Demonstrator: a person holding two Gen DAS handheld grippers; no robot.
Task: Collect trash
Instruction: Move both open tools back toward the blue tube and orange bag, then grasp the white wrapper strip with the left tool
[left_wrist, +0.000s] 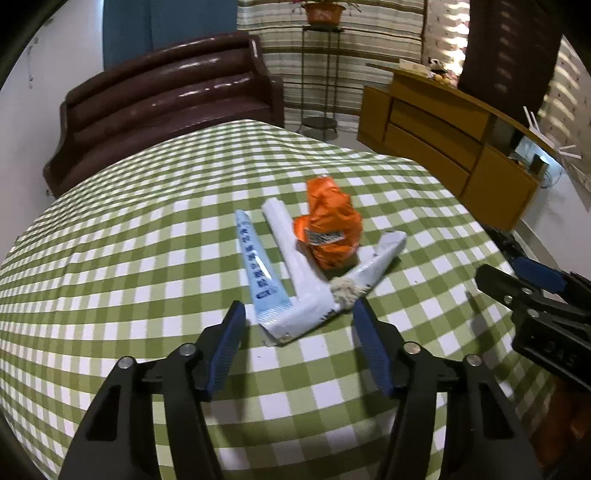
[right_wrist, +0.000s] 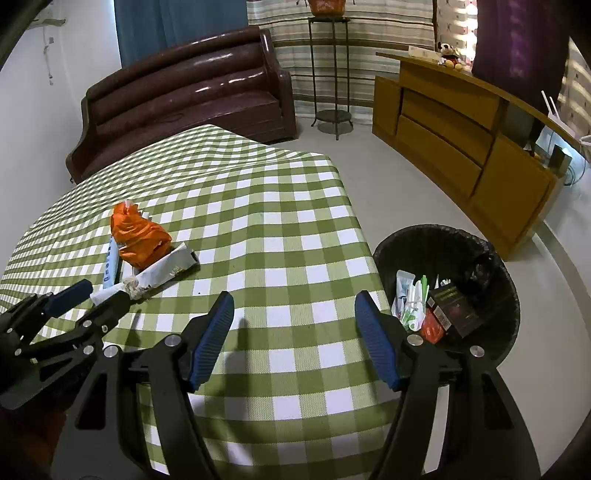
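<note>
On the green-and-white checked tablecloth (left_wrist: 147, 229), a small heap of trash: an orange wrapper (left_wrist: 330, 229), crumpled, lying against a bent white packet (left_wrist: 295, 273) with a frayed, torn spot at its fold, and a pale blue tube (left_wrist: 255, 266) just beside the packet's long arm. Right in front of the heap, the left gripper (left_wrist: 299, 325), fingers spread wide, empty, the folded corner of the packet between the blue pads (left_wrist: 229, 339) but touching neither. Off to the right edge of the left wrist view, the right gripper (right_wrist: 295, 332), likewise wide open and holding nothing, hanging above bare cloth near the table's edge. Beside the table on the floor, a black-lined bin (right_wrist: 491, 258), already holding a dark box (right_wrist: 454, 310), some white and green packaging and a scrap of orange. Behind the table, a brown sofa (right_wrist: 184, 85), a wooden cabinet (right_wrist: 461, 136) and a metal plant stand (right_wrist: 332, 74).
</note>
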